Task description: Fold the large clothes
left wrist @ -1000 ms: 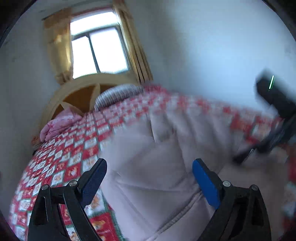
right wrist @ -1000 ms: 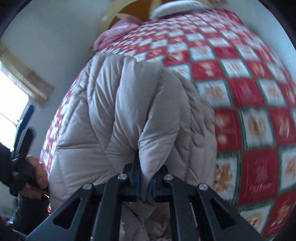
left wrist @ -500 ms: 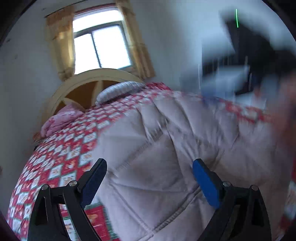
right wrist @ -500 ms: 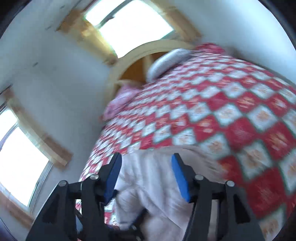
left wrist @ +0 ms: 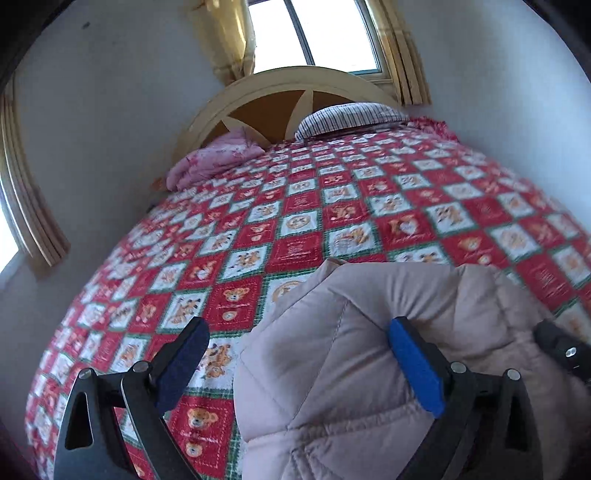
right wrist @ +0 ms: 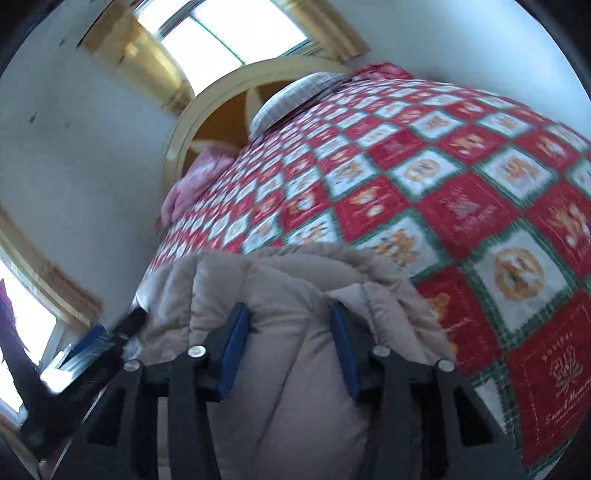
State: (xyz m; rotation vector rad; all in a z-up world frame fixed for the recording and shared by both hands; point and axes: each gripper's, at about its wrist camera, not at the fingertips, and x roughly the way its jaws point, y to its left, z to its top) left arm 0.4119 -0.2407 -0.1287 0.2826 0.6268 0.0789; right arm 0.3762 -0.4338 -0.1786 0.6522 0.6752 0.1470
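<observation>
Nearest the left gripper (left wrist: 297,354), its two blue-padded fingers stand wide apart and are opening further; the right-hand pad lies against a bulge of the beige quilted puffer coat (left wrist: 354,384), while the left-hand pad hangs over the bedspread with nothing pressed between the two. The coat sits in a folded heap directly under and ahead of this tool, filling the lower right of its view, its stitched panels and a raised corner pointing away from the fingers. At the far right edge of that heap a black part of the right gripper (left wrist: 561,350) shows.

Seen from its own camera, the right gripper (right wrist: 290,350) has its blue pads partly apart and closing, with a thick roll of the same coat (right wrist: 291,295) lying between them; whether the pads actually press on it cannot be told. To its left, the dark, blurred body of the other tool crosses the lower corner.

Beyond both tools spreads the red, white and green checked bedspread with teddy-bear squares (left wrist: 332,221). Further off, at the head of the bed, lie a crumpled pink blanket (left wrist: 214,162) to the left and a grey striped pillow (left wrist: 351,114) to the right, against a cream arched wooden headboard (left wrist: 295,85). Behind that hangs a bright window with yellow curtains (left wrist: 229,33).
</observation>
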